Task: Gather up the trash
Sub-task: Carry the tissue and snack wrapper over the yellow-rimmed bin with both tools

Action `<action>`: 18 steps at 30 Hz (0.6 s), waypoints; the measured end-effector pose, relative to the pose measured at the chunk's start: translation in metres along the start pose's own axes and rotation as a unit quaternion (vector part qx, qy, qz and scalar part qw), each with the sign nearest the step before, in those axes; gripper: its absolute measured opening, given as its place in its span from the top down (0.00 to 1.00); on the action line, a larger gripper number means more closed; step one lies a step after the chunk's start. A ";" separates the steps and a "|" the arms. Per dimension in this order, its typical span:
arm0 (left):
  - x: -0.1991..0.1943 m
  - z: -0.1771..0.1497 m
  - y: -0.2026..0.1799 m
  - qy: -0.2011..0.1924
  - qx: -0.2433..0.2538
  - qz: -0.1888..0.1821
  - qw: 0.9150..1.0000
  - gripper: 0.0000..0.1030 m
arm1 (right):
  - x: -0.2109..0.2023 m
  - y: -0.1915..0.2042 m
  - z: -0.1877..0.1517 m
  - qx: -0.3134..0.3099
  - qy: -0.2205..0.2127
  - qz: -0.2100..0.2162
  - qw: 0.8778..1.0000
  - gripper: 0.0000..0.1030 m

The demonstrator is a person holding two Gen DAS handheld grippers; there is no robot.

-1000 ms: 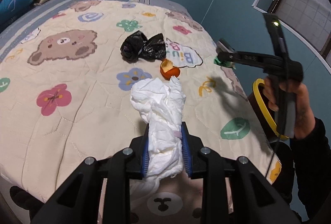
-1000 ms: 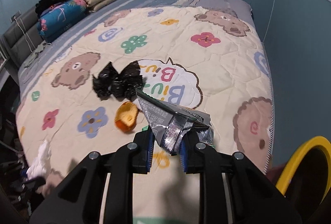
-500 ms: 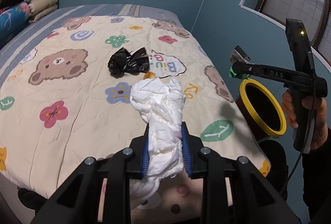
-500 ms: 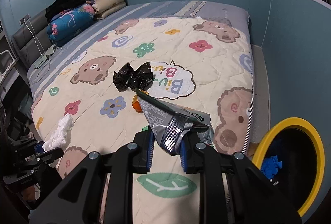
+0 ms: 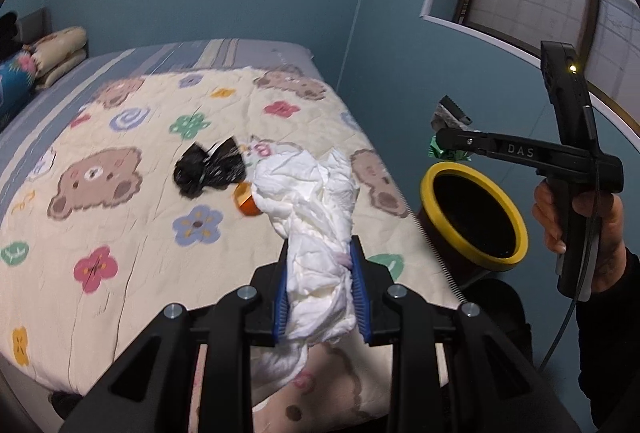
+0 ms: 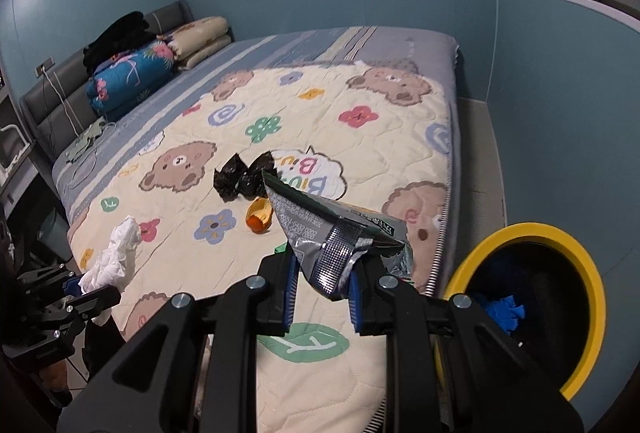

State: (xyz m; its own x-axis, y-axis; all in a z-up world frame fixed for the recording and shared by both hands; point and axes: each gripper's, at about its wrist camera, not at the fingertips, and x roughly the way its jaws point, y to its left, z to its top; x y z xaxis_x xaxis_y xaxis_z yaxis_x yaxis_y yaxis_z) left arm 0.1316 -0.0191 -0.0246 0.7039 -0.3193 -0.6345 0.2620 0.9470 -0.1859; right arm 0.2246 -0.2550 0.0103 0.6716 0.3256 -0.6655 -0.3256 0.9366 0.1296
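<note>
Bin (image 6: pixel 576 245) nearer now; white crumpled tissue (image 5: pixel 316 233), silver foil wrapper (image 6: pixel 332 233)

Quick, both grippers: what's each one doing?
Left gripper: shut on crumpled white tissue.
Right gripper: shut on silver snack wrapper.

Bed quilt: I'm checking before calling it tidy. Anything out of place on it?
Yes. A crumpled black bag and an orange scrap lie mid-quilt, uncollected, apart from the yellow-rimmed bin.

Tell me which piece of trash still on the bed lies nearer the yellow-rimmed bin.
The orange scrap. It lies on the quilt on the side toward the bin; the black plastic bag sits beyond it, farther from the bin.
</note>
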 end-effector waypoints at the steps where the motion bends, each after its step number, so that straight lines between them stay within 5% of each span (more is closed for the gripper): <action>1: 0.000 0.002 -0.003 -0.001 0.004 -0.001 1.000 0.76 | -0.004 -0.003 0.001 0.001 -0.004 -0.003 1.000 0.80; 18: 0.013 0.044 -0.077 -0.018 0.076 -0.048 0.996 0.76 | -0.061 -0.086 0.002 0.055 -0.042 -0.073 0.995 0.80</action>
State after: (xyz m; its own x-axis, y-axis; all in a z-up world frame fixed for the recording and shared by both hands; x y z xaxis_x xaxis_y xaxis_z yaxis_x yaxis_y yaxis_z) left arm 0.1496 -0.0980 0.0147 0.6929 -0.4123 -0.5915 0.4242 0.8965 -0.1280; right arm 0.2133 -0.3554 0.0408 0.7616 0.1904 -0.6194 -0.1493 0.9817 0.1182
